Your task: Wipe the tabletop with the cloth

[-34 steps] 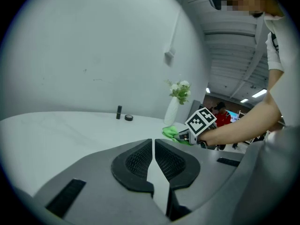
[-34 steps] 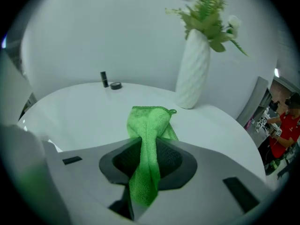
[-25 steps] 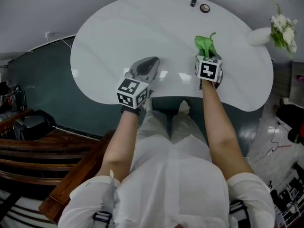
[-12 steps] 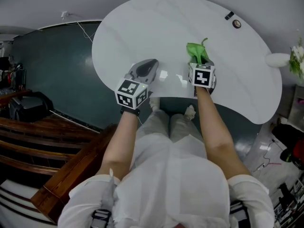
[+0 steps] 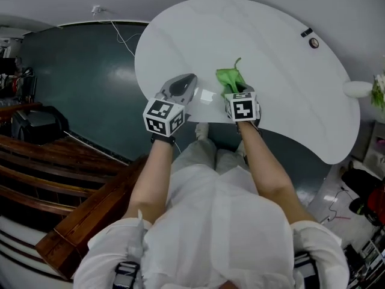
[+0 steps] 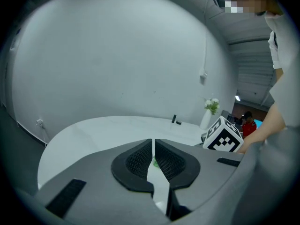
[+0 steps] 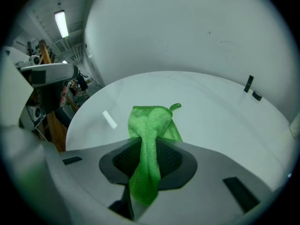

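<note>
A green cloth lies on the white rounded tabletop near its front edge, with one end pinched between the jaws of my right gripper. In the right gripper view the green cloth runs back through the right gripper, and its loop tag points away. My left gripper hovers at the table's near left edge, shut with nothing between its jaws. The left gripper shows its pads nearly meeting, and the right gripper's marker cube stands to its right.
Two small dark objects sit at the table's far side. A white vase with flowers stands at the right end. A dark green floor lies left of the table, and wooden steps at lower left.
My right gripper has drawn the cloth leftward and nearer along the tabletop. The head view has swung, so the table sits further right in it. The left gripper has held its place.
</note>
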{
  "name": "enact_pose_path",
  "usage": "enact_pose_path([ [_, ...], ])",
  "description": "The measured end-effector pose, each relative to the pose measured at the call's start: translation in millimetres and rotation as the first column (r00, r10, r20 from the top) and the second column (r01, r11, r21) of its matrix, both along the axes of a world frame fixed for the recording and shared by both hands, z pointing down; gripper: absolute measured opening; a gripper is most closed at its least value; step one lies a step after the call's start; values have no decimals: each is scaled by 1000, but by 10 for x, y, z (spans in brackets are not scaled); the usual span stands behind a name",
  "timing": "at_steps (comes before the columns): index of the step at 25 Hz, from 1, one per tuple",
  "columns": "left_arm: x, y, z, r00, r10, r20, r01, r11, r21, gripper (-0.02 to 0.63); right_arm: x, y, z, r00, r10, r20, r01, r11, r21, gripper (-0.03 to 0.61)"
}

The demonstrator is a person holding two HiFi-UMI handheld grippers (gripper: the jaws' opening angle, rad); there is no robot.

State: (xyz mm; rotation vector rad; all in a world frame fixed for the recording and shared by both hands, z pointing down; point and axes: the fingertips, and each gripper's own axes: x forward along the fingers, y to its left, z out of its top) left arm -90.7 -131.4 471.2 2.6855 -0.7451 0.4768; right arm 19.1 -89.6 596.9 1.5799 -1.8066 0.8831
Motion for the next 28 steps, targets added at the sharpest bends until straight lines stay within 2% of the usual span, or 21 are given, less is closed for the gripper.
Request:
enact_pose_path([
  [4,-326,-54,45,999,-32,12,32,999,-10,29,-584,33,-29,992,-122,14,122,993,0,83],
  [8,-641,-125,113,998,-64,22,65,998,-21,29,-1143,39,-26,968,-250,25,250,968,-3,83],
  [10,-796,-170,135,996,-83,23,83,996,-25,29,-1431,33,-17,945,-327,29,327,945,-4,83],
  [14,-1107,-278,145,993,-115,17,115,993,-27,29,-1950,-76,-40,878,-479,10,479,878,4,83],
  [17,-1339,-380,159,990,-141,12,142,989,-29,29,-2202,-244,-44,837,-547,-8,547,837,3,83],
  [19,-1472,-437,172,988,-157,11,157,987,-29,29,-2277,-425,-41,822,-568,-31,569,822,4,83],
  [21,-1586,-481,210,985,-172,14,173,984,-34,30,-2289,-655,-31,822,-568,-47,568,823,4,83],
  [28,-1938,-559,332,963,-268,14,268,961,-64,29,-2118,-1724,-75,857,-510,-80,513,857,34,83],
])
